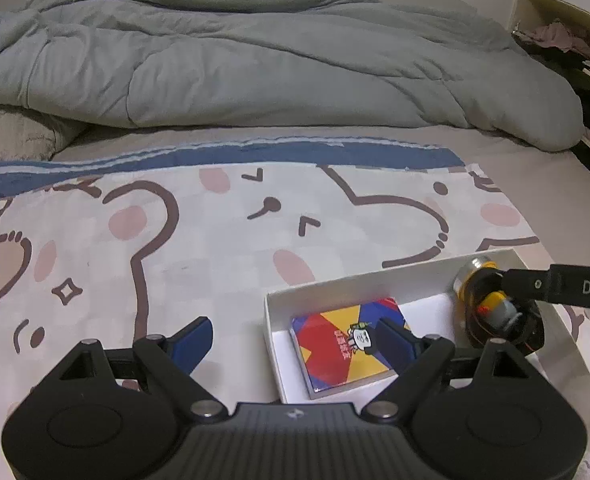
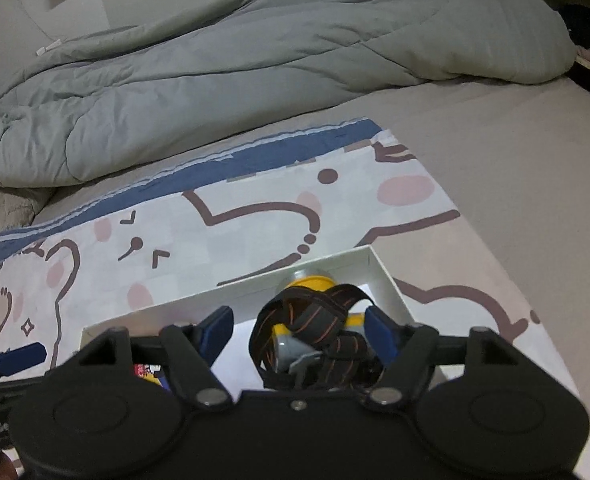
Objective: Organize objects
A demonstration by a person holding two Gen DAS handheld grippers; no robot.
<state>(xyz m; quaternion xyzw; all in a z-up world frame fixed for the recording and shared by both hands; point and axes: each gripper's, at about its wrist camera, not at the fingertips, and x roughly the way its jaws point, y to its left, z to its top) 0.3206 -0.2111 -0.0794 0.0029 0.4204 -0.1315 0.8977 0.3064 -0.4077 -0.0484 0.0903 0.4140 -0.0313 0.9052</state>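
Note:
A white tray (image 1: 273, 322) lies on the cartoon-print sheet. Inside it lie a red, yellow and blue card box (image 1: 335, 340) and a yellow headlamp with a black-and-orange strap (image 1: 495, 308). My left gripper (image 1: 295, 338) is open and empty, its right finger over the card box, its left finger over the sheet. My right gripper (image 2: 301, 330) is open, its fingers on either side of the headlamp (image 2: 315, 328) in the tray (image 2: 387, 280). The right gripper's arm reaches in from the right in the left wrist view (image 1: 567, 286).
A rumpled grey-green duvet (image 1: 255, 64) covers the back of the bed. The cartoon sheet (image 1: 215, 248) spreads to the left of the tray. Shelves with clothes (image 1: 567, 44) stand at the far right. The bed's right edge runs close to the tray.

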